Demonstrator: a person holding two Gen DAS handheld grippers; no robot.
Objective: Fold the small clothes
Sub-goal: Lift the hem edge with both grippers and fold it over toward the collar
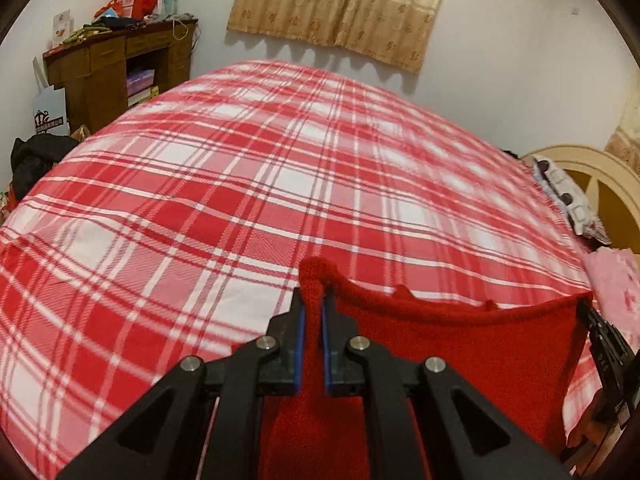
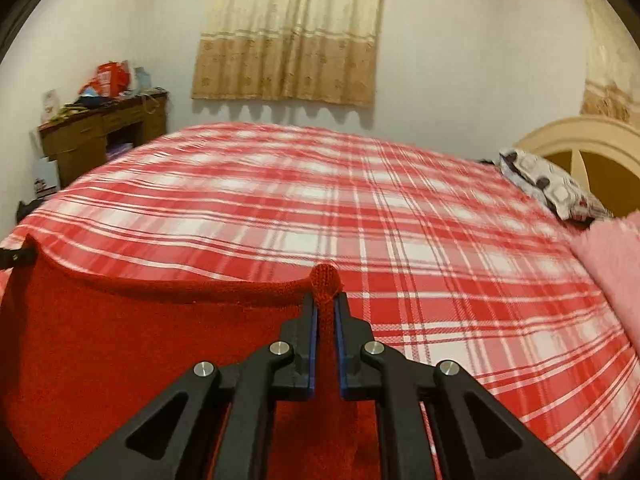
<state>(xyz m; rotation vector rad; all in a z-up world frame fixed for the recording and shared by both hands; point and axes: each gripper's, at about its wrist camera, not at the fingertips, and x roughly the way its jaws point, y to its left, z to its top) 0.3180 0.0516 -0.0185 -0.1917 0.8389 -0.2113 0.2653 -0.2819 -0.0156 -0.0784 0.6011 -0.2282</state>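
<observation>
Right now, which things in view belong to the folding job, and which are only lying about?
For the job:
- red knitted garment, stretched between both grippers
- left gripper, shut on its edge
- right gripper, shut on its edge
- plaid bed cover, the work surface

Lying about:
- patterned pillow
- pink cloth
- cluttered wooden desk
- curtain

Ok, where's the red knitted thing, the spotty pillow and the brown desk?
Red knitted garment (image 2: 120,340): right wrist view, its hanging middle.
Spotty pillow (image 2: 552,188): right wrist view, its top face.
Brown desk (image 1: 100,68): left wrist view, its front drawers.
</observation>
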